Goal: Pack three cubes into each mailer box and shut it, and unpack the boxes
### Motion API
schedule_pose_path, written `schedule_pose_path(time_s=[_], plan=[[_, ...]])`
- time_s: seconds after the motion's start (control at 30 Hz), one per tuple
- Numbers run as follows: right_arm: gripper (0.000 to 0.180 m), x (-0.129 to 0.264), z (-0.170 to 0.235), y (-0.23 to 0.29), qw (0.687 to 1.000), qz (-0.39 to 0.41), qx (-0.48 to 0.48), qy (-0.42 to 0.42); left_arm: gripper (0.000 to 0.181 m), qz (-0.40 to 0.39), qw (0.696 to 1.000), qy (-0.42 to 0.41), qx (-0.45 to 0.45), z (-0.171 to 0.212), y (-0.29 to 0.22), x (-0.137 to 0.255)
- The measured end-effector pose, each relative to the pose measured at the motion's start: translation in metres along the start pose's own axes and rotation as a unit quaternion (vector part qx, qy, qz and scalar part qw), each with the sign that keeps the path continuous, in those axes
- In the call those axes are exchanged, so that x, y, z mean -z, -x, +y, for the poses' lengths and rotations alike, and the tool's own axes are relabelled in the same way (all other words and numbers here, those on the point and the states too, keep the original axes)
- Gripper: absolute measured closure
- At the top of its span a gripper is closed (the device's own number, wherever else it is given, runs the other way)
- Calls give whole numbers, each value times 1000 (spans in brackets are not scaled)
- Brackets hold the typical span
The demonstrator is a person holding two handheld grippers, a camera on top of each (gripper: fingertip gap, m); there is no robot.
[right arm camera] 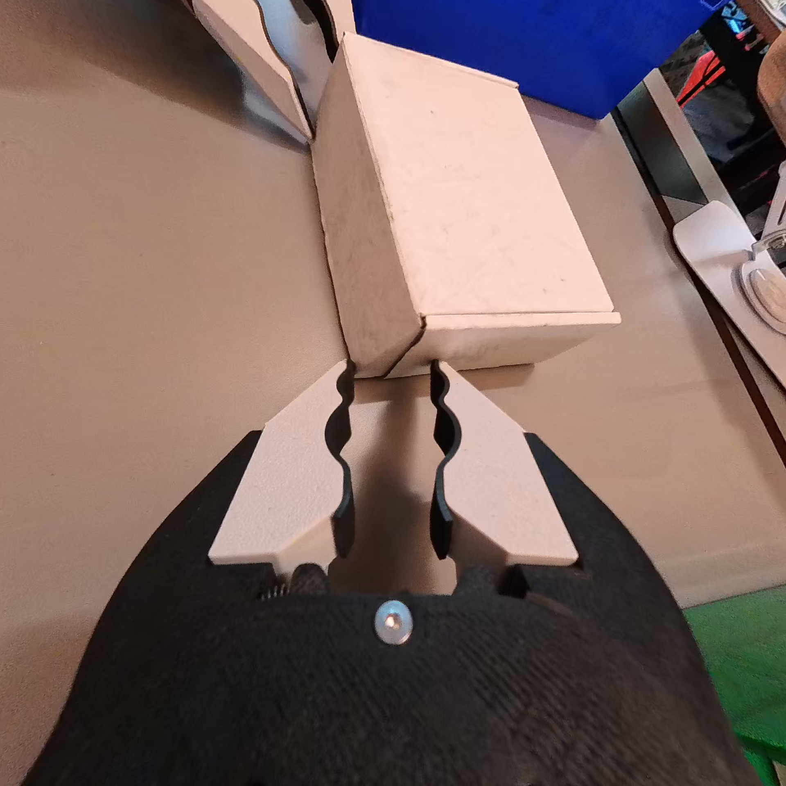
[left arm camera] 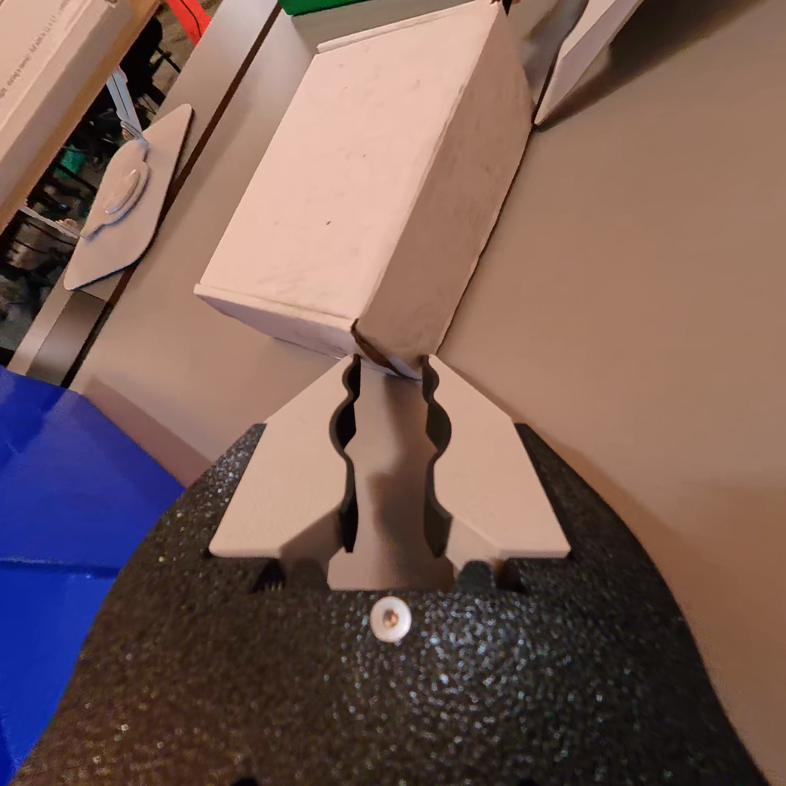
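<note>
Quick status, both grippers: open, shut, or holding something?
Left gripper: open, jaws at a corner of the closed mailer box, nothing held.
Right gripper: open, jaws at the box's opposite corner, nothing held.

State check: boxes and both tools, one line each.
White cardboard mailer box: shut, lid down, lying on the tan table.
Left tool: open, fingertips at the box's near corner, gripping nothing.
Right tool: open, fingertips at the box's opposite corner, gripping nothing.
Second white box: cut off by the frame, state unclear.

Matt scuffed cardboard mailer box (left arm camera: pixel 353 187) on a smooth matt table (left arm camera: pixel 616 297)
</note>
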State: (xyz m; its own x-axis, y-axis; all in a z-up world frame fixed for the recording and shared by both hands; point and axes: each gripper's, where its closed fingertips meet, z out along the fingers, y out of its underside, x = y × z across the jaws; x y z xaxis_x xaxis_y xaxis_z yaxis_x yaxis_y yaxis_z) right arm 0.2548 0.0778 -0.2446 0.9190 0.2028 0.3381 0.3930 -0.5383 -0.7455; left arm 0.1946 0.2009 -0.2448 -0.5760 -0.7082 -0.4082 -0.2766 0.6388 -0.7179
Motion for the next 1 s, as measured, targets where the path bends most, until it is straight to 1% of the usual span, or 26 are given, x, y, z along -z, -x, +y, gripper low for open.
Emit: schedule_pose_path(time_s=[0.13,0.23,0.3,0.43,0.7,0.83,0.9,0.97,1.0], plan=[[151,-1,1,-2,1000,4,12,3,158,-16,1000,0,-16,-1,3,-1],[156,-3,3,-5,999,21,27,24,158,-31,999,3,-27,-1,4,-2],[156,-3,3,-6,999,21,26,31,158,-30,999,2,-26,-1,4,-2],[156,-2,3,-5,1000,15,8,8,158,-26,999,3,-21,-1,4,-3],[155,-2,4,-7,1000,19,1,9,155,-21,1000,3,-23,0,2,-2],[156,-1,3,-7,1000,20,10,6,156,-6,1000,-13,-7,-2,4,2],[156,-1,3,-6,1000,20,13,6,148,-3,1000,-25,7,-3,7,5],[157,-1,3,-5,1000,15,16,3,151,6,999,-27,21,-3,8,6],[157,-2,3,-6,1000,11,13,4,158,15,999,-25,18,-3,5,5]])
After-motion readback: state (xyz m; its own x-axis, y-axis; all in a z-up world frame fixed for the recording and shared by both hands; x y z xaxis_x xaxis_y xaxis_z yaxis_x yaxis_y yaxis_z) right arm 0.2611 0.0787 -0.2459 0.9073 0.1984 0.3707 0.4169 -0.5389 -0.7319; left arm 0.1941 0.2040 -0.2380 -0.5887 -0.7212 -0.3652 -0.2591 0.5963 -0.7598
